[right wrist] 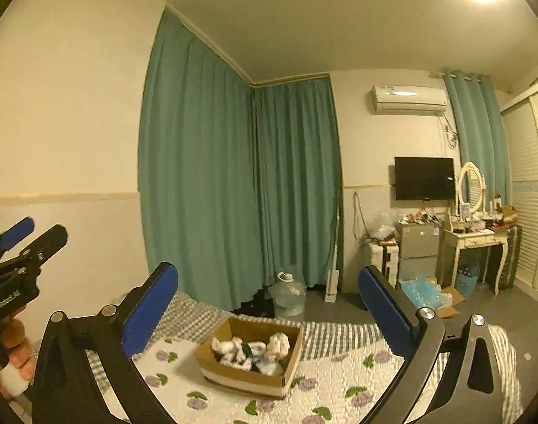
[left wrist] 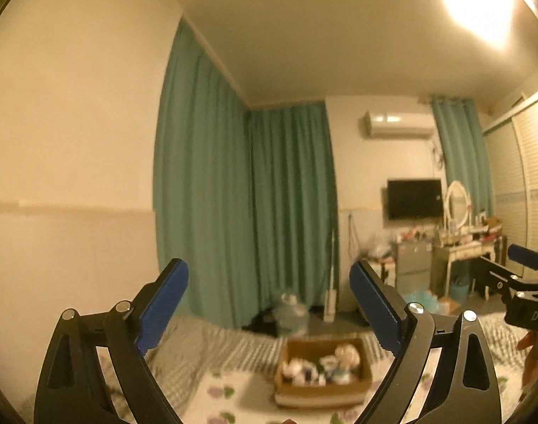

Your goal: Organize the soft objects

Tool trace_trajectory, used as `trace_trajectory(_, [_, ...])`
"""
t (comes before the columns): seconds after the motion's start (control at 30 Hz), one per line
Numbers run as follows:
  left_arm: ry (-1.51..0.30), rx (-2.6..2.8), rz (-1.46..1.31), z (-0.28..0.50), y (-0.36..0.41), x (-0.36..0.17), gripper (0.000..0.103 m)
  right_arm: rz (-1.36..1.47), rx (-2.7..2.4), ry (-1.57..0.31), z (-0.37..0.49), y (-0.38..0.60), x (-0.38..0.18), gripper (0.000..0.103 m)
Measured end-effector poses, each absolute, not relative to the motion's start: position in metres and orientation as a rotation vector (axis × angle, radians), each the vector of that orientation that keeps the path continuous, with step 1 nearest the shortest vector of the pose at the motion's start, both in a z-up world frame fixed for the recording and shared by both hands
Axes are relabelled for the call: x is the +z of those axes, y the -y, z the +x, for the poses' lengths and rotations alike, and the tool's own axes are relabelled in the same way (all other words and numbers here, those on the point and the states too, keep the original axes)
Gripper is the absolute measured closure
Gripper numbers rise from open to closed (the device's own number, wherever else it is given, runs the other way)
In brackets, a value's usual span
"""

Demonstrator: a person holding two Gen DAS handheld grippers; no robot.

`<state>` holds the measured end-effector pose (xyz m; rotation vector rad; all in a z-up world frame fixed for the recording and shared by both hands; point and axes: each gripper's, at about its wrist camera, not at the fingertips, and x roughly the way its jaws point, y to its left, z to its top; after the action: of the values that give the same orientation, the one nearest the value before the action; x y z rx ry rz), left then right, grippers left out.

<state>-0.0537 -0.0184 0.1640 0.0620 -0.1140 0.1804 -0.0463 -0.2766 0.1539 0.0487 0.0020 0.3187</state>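
A brown cardboard box sits on the bed's floral quilt and holds several soft toys, white and cream with dark bits. It also shows, blurred, in the left wrist view. My left gripper is open and empty, raised above the bed behind the box. My right gripper is open and empty, also raised above the bed. Each gripper shows at the edge of the other's view: the right gripper and the left gripper.
The bed has a white quilt with purple flowers over a striped blanket. Teal curtains hang behind. On the floor stand a water jug, a mop and blue plastic bags. A dressing table and cabinet stand at the right.
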Motion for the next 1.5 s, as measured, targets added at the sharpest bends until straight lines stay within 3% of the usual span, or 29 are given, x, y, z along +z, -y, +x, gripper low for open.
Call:
trace_trajectory(0.3, [-0.075,0.198,0.077,0.019,0.024,0.061,0.009,0.023,0.250,-0.163,0.028,0.247,0.025,0.000])
trace_trajectory(0.5, [-0.197,0.173,0.083,0.048,0.028,0.005,0.009,0.059,0.241,-0.299,0.078,0.248,-0.030,0.000])
trace_trajectory(0.97, [-0.281,0.158,0.086,0.053,0.020,-0.025,0.009,0.072,0.253,-0.322,0.088,0.246,-0.037,0.000])
trace_trajectory(1.5, [-0.291,0.115,0.075,0.051,0.024,-0.018,0.009,0.083,0.267,-0.330,0.085,0.245,-0.037,0.000])
